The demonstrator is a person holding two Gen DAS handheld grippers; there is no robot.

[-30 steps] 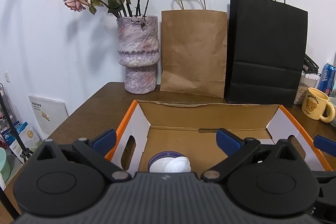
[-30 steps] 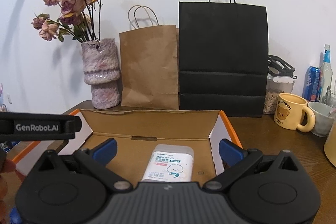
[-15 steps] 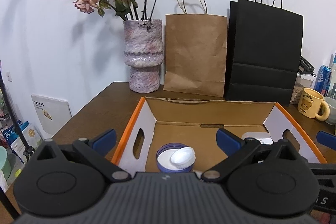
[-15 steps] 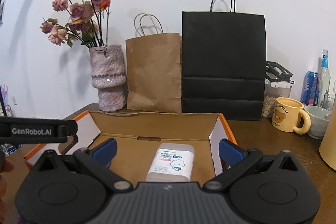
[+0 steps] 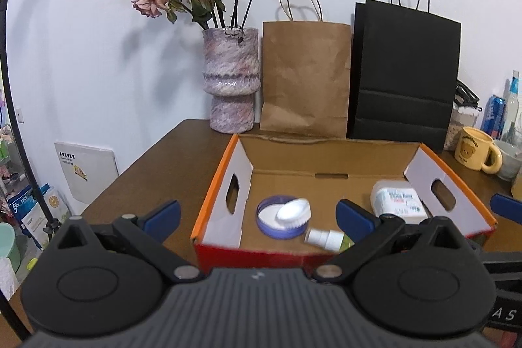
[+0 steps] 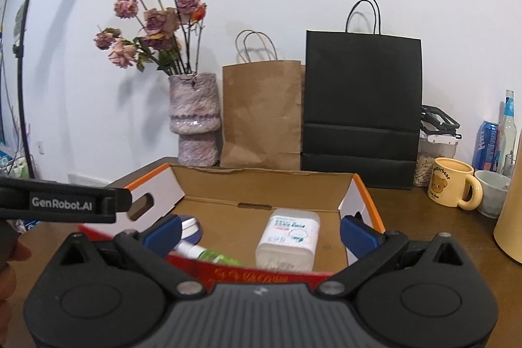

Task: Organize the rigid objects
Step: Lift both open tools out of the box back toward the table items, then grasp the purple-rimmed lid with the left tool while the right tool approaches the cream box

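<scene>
We hold both hand-held grippers (image 5: 257, 216) (image 6: 259, 229) spread, empty, near box (image 5: 326, 149); jar (image 5: 280, 217), wipes tub (image 6: 288, 238), bottle (image 5: 326, 238) already grouped inside.

Right gripper (image 6: 259, 227) spread wide above an open cardboard box (image 6: 261, 185) with orange-edged flaps.
Inside lay a white rectangular plastic wipes container (image 6: 288, 238), a green spray bottle with white cap (image 6: 205, 254) and a round blue-rimmed lid (image 6: 191, 229).
</scene>
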